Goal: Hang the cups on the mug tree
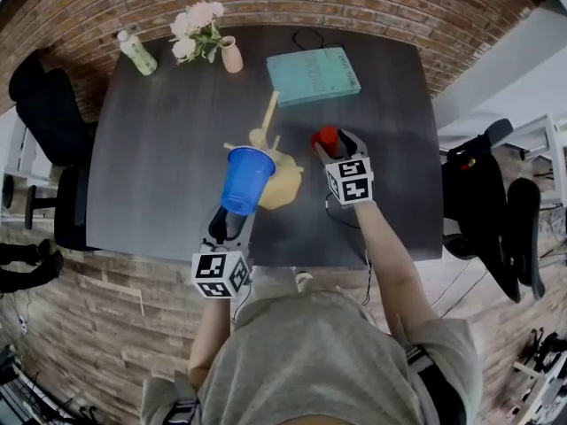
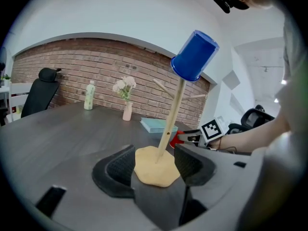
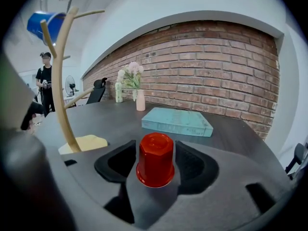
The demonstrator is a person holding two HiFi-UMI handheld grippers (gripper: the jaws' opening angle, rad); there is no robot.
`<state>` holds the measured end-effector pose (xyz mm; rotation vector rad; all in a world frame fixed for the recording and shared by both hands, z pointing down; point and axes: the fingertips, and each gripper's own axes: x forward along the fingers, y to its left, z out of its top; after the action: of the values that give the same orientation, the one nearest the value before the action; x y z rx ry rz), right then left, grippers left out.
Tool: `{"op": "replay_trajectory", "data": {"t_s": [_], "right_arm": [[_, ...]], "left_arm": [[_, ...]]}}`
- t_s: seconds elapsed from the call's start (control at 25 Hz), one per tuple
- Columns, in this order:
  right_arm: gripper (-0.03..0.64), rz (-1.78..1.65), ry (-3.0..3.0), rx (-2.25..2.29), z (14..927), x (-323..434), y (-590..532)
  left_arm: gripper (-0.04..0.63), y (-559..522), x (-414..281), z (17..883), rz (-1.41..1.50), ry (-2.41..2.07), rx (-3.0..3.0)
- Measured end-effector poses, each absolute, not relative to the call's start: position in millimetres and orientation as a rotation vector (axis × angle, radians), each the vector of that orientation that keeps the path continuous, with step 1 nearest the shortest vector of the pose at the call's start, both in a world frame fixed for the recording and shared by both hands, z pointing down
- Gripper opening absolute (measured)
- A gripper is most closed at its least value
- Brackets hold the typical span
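Dark grey wood-grain tabletop (image 1: 159,149), rectangular, in a room with a red brick wall (image 3: 216,66) and a brick-pattern floor (image 1: 106,317); a white wall runs beside the brick one. One black office chair (image 1: 42,104) stands off the tabletop's left edge in the head view, with more dark seating off the right edge. One person (image 3: 45,81) stands far back in the right gripper view.

Counts:
- mug tree (image 2: 169,129): 1, wooden, upright on a tan base near the tabletop's middle
- cups: 2
  - blue cup (image 1: 245,177): upside down on the top peg of the tree
  - red cup (image 3: 155,159): upside down on the tabletop just right of the tree's base
- teal book (image 1: 313,75): 1, lying flat at the far side
- pink vase (image 1: 232,56): 1, with pale flowers (image 1: 197,27)
- green-and-white bottle (image 1: 137,53): 1, at the far left corner

Left hand-held gripper (image 2: 153,153): jaws wide apart, holding nothing, aimed at the tree's base, which lies just beyond them. Right hand-held gripper (image 3: 155,148): jaws wide, red cup standing between them with gaps to both pads, so not clamped
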<state>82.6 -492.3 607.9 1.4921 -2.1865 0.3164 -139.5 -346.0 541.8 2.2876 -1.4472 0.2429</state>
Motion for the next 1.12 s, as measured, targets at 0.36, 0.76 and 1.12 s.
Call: {"op": "replay_trajectory", "data": {"t_s": [0.36, 0.76, 1.12], "right_arm": [[0.227, 0.326, -2.172, 1.506, 612, 85, -495], [0.224, 0.279, -2.232, 1.516, 572, 83, -477], [0.224, 0.180, -2.361, 1.519, 498, 74, -450]], "left_arm": [[0.235, -353, -128, 545, 0.240, -1.399, 2.304], [0.235, -339, -124, 537, 0.231, -1.425, 2.309], [0.235, -314, -122, 524, 0.196, -1.476, 2.302]]}}
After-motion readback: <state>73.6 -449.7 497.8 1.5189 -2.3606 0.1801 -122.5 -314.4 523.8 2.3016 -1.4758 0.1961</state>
